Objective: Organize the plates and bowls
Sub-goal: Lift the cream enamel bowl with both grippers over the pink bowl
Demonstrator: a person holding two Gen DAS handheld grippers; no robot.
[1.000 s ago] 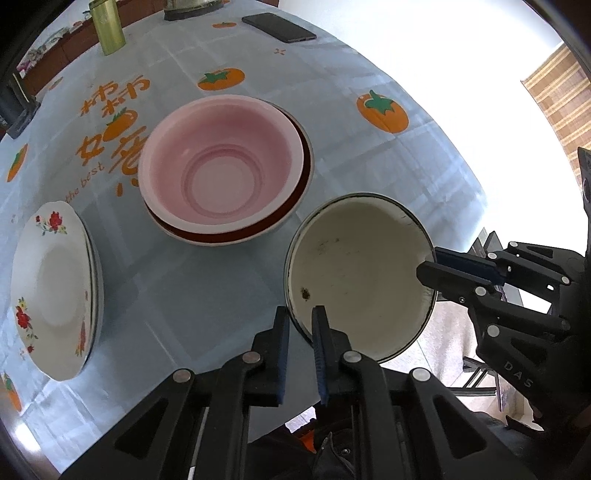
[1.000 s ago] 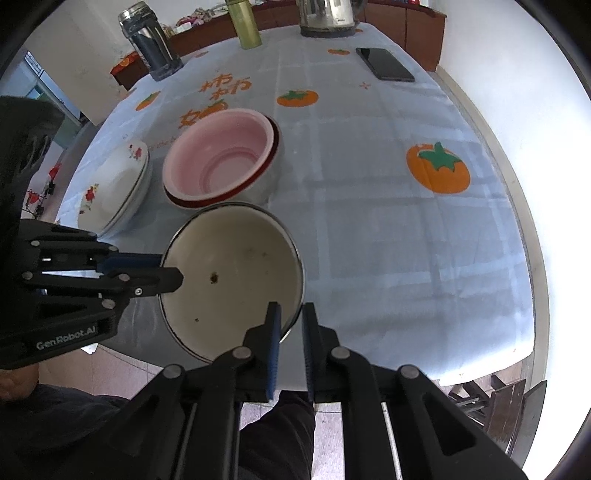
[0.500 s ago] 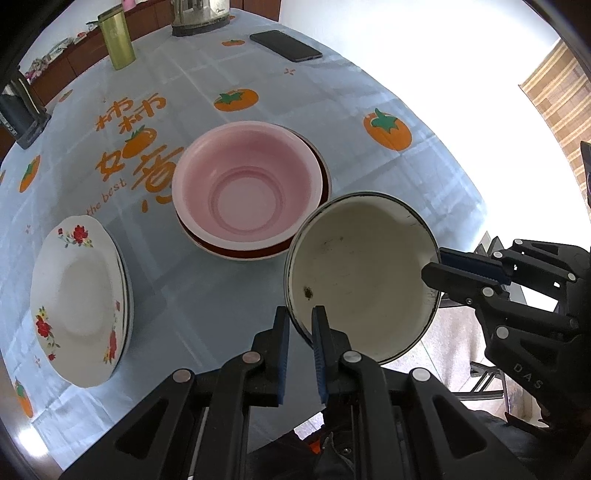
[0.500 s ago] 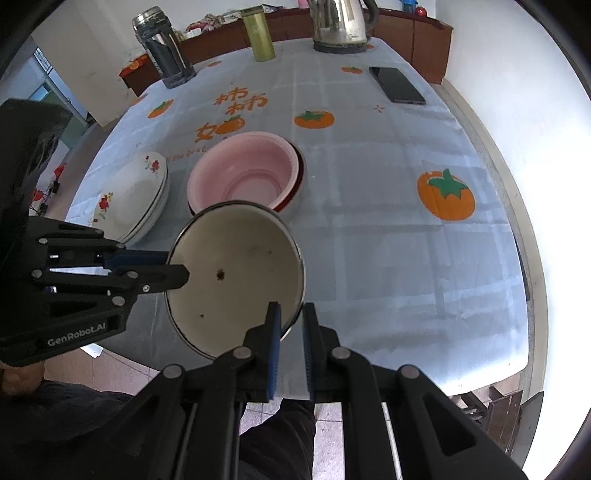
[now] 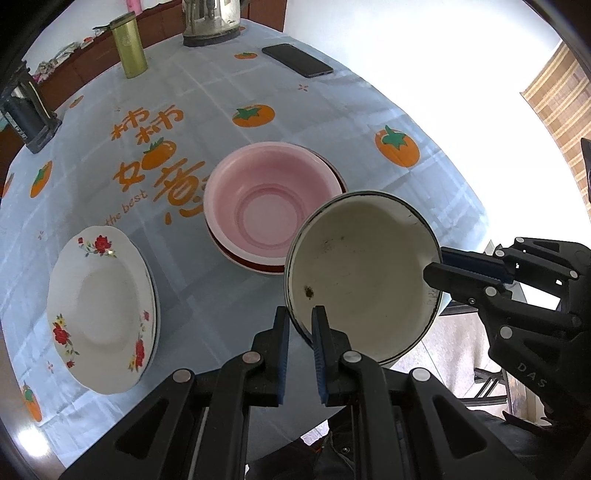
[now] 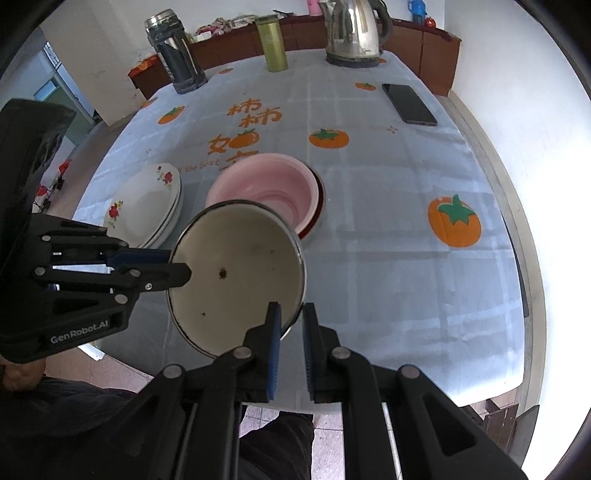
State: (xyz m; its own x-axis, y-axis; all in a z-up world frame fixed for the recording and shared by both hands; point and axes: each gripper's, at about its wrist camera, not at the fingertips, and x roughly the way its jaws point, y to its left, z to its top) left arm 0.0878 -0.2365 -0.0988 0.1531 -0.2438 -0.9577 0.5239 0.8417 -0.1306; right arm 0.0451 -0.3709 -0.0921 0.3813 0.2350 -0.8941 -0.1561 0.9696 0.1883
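Observation:
A cream enamel bowl [image 5: 362,273] [image 6: 236,266] with a dark rim hangs in the air over the table's near edge, tilted a little. My left gripper [image 5: 300,311] [image 6: 179,264] is shut on its rim at one side. My right gripper [image 6: 291,308] [image 5: 436,264] is shut on the rim about a quarter turn away. Just beyond it, a pink bowl [image 5: 269,206] [image 6: 273,184] sits nested in a red-rimmed dish on the tablecloth. A stack of white floral plates [image 5: 99,306] [image 6: 147,206] lies to the left of the pink bowl.
On the far side of the blue persimmon tablecloth [image 6: 388,229] stand a black phone [image 6: 408,103], a green canister [image 6: 271,44], a steel kettle [image 6: 352,33] and a dark jar [image 6: 177,51]. A wall runs along the right. The person's dark clothing shows below the table edge.
Both grippers have risen with the cream bowl held between them, and the pink bowl and floral plates now look smaller and farther below. Both grips stay the same.

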